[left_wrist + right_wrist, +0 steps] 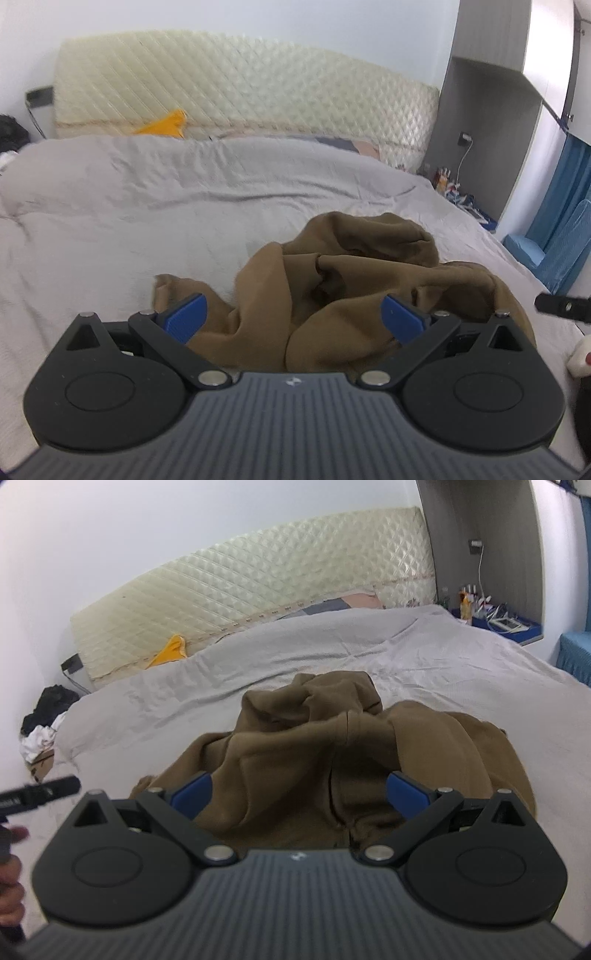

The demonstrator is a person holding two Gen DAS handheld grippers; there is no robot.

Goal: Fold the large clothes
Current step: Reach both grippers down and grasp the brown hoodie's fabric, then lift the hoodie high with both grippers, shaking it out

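Grey bed cover (147, 206) spread wide, wrinkled, reaching up to a cream quilted headboard (240, 85). Brown garment (332, 280) bunched in a soft heap near the front edge of the bed, not flat, not folded. Left gripper (293, 315) low over the near side of the heap, blue fingers (186, 315) spread wide, pinching nothing. Right gripper (301, 795) close above the same brown heap, spread wide too, empty. Small yellow cloth (166, 123) up by the headboard.
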